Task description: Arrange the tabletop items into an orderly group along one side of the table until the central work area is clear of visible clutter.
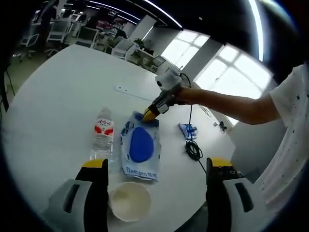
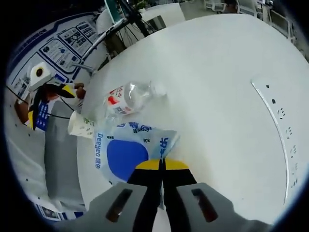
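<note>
A blue-and-white plastic bag (image 1: 140, 147) lies flat on the round white table (image 1: 58, 96). To its left a clear water bottle (image 1: 102, 137) with a red label lies on its side. A white paper cup (image 1: 129, 200) stands at the near edge. My left gripper (image 1: 157, 166) hangs open and wide above the cup, holding nothing. My right gripper (image 1: 150, 114) is shut on the bag's far corner. In the right gripper view its jaws (image 2: 162, 165) meet at the bag (image 2: 123, 154), with the bottle (image 2: 128, 99) and cup (image 2: 79, 125) beyond.
A small blue packet (image 1: 188, 129) and a coiled black cable (image 1: 193, 150) lie right of the bag. A thin white strip (image 1: 133, 92) lies further out on the table. Office chairs and desks stand beyond the far edge. A person's arm (image 1: 227, 101) reaches in from the right.
</note>
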